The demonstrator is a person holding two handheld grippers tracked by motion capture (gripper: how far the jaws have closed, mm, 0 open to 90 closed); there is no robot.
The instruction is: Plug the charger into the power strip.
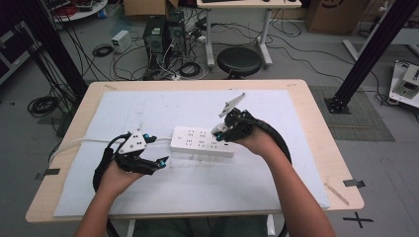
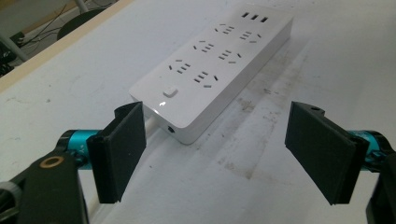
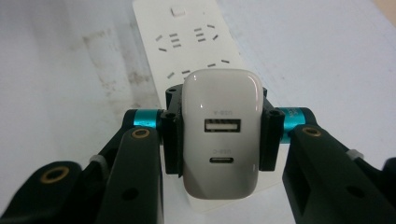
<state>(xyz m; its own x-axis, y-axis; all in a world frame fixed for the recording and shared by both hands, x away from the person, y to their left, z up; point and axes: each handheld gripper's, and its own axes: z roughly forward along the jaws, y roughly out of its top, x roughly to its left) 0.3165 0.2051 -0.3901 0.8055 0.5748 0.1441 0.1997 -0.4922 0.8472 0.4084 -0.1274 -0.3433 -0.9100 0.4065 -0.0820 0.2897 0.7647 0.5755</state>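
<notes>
A white power strip lies across the middle of the white mat; its sockets and switch face up. My right gripper is shut on a white USB charger, whose USB-A and USB-C ports face the camera. The charger sits over the strip's right end, and whether it touches the sockets is hidden. My left gripper stands open, nothing between its jaws, just short of the strip's left end where the cable enters.
The white mat covers most of the wooden table. The strip's white cable runs off to the left edge. A black stool, computer towers and tangled cables are on the floor beyond the table.
</notes>
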